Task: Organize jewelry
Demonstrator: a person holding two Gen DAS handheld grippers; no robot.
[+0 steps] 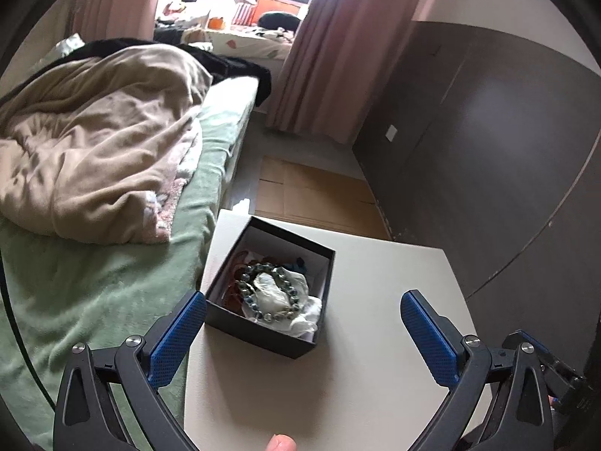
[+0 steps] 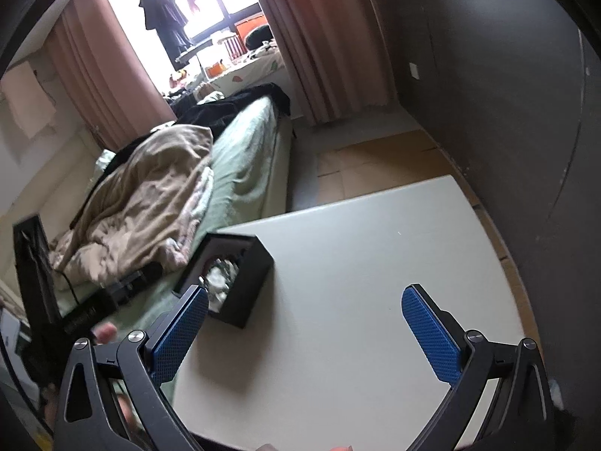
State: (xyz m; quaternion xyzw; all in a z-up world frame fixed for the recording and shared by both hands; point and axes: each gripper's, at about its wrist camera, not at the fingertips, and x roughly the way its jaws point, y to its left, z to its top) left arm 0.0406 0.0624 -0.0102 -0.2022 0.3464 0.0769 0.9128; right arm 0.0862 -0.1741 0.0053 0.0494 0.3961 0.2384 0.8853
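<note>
Jewelry box [image 1: 268, 323] beyond wide, empty tool [image 1: 302, 312]

A small black box [image 1: 268, 332] with pale inner walls sat open and lidless on the white table [image 1: 375, 357], close to the table's edge beside the bed and turned corner-on to that edge. Inside lay a bracelet of grey-green beads [image 1: 266, 293], curled in a loop on crumpled white tissue [image 1: 300, 310]. Reddish-brown beads [image 1: 234, 291] lay against one wall, something dark blue [image 1: 296, 265] near the far corner.
</note>
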